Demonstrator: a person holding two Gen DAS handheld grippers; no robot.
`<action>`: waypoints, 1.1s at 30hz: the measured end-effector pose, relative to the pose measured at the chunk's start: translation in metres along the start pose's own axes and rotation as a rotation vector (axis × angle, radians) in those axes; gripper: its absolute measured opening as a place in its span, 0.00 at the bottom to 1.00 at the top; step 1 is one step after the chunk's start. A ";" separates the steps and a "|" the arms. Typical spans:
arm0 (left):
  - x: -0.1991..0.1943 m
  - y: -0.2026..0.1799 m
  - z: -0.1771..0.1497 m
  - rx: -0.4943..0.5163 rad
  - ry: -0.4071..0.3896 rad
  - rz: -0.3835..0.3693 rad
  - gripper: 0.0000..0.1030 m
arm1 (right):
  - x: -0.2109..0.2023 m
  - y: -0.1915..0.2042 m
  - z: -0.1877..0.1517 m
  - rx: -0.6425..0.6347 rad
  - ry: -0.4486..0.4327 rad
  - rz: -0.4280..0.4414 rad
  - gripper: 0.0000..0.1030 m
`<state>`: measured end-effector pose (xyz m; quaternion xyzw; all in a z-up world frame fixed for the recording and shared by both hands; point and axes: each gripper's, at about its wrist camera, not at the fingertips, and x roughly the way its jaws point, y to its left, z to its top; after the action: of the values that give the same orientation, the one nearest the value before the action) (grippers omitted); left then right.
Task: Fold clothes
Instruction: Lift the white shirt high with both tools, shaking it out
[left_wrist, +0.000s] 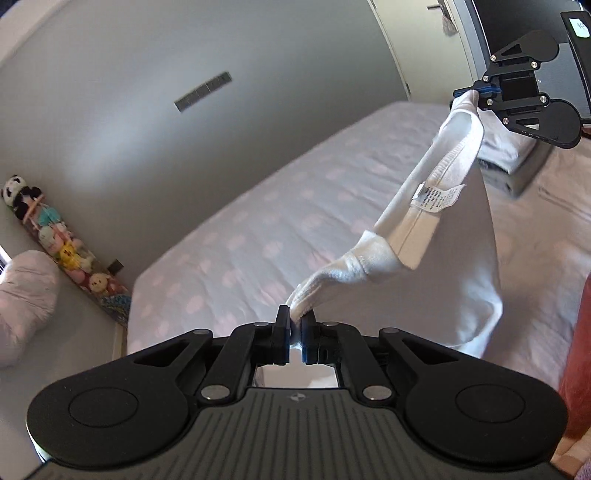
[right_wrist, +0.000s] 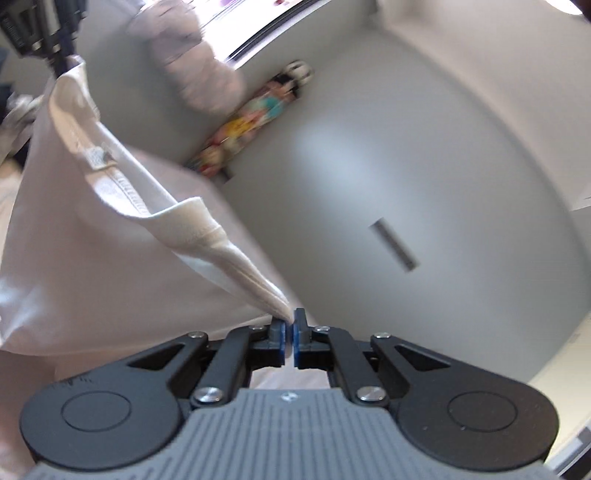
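White cotton garment (left_wrist: 417, 218), ribbed collar and care label (left_wrist: 437, 197) showing, is held in the air above the pale bed sheet with faint pink blotches (left_wrist: 258, 229). The left gripper (left_wrist: 294, 326) is clamped on a bunched shoulder edge, cloth pinched between its pads. The right gripper (right_wrist: 289, 338) is likewise closed on the opposite shoulder edge, fabric running up and to the left from its fingertips. The neckline is stretched between both sets of fingers; the body hangs below them, one lower edge curling near the sheet. A stack of folded white and grey items (left_wrist: 506, 155) is seen just beyond the right fingers. The step is judged to be the lift-and-spread. Equal tension on both corners is needed, with the hem lowered flat onto the sheet below the fingers before either grip is released.
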<state>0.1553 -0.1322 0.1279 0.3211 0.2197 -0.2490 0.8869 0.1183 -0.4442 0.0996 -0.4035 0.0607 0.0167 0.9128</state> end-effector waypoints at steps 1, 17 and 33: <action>-0.016 0.002 0.010 -0.006 -0.036 0.021 0.03 | -0.011 -0.014 0.013 0.014 -0.021 -0.039 0.04; -0.200 0.042 0.095 -0.126 -0.514 0.336 0.02 | -0.129 -0.109 0.131 0.153 -0.202 -0.228 0.04; -0.145 0.034 0.136 -0.052 -0.501 0.280 0.02 | -0.109 -0.167 0.154 0.116 -0.188 -0.423 0.05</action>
<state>0.0936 -0.1577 0.3181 0.2541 -0.0466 -0.1901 0.9472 0.0386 -0.4409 0.3389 -0.3506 -0.1095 -0.1408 0.9194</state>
